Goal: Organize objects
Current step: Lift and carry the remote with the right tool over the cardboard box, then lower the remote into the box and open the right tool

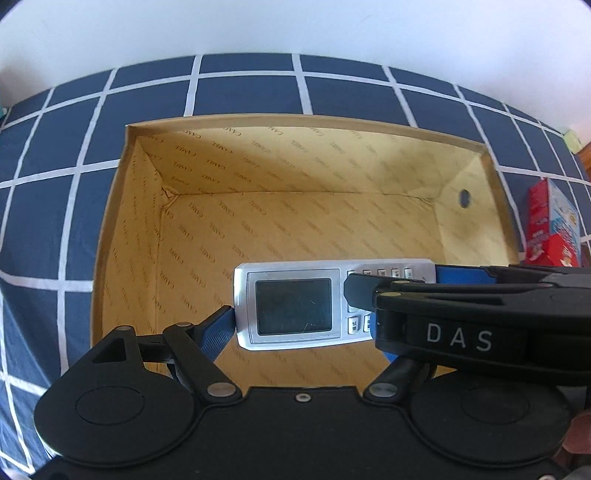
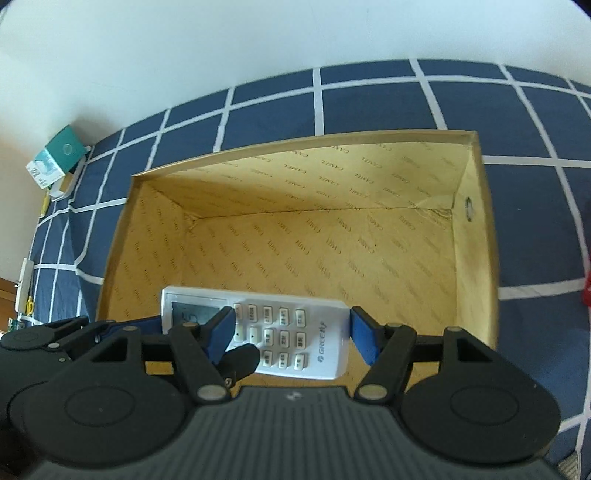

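Left wrist view: my left gripper [image 1: 306, 325] clamps the screen end of a silver-white air-conditioner remote [image 1: 291, 306], its blue pads [image 1: 218, 332] pressed to the casing. The remote hangs just ahead of the fingers, over the open cardboard box [image 1: 295, 122]. My right gripper [image 1: 461, 314] crosses in from the right, over the keypad. The box sits on a navy bedspread with a white grid [image 1: 251, 96]; beyond it rises a plain white wall [image 1: 295, 29], and a red carton [image 1: 550, 225] lies off to the right.

Right wrist view: my right gripper [image 2: 291, 332] grips the remote's button end, the GREE mark [image 2: 327, 343] near its right pad [image 2: 364, 332]. A green-and-white packet [image 2: 55, 158] rests far left by the wall.
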Demonstrator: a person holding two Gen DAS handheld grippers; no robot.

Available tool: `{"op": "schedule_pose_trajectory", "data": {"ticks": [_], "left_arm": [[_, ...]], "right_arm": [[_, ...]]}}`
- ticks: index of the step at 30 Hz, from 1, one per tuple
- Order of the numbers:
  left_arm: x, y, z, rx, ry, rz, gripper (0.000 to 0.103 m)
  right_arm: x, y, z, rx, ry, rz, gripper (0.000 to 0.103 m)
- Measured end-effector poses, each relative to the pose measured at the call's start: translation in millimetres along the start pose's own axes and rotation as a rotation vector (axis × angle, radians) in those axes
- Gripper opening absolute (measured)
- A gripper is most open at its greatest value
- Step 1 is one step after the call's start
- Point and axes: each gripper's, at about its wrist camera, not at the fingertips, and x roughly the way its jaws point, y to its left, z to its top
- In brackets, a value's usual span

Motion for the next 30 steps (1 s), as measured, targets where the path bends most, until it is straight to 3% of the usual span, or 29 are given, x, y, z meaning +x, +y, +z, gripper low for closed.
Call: {"op": "schedule_pose_trajectory", "data": {"ticks": [17,30], "left_arm": [[62.8,22.3,59.2,-0.02,0.035,-0.015,0.078],[85.9,25.1,75.1,-0.031,0.054,-0.036,0.078]], "right_arm": [[73.2,-20.1,61.1,0.0,0.048,-0.019,0.067],[97.0,-25.9,80.3,0.009,0.07,-0.041,0.067]]}}
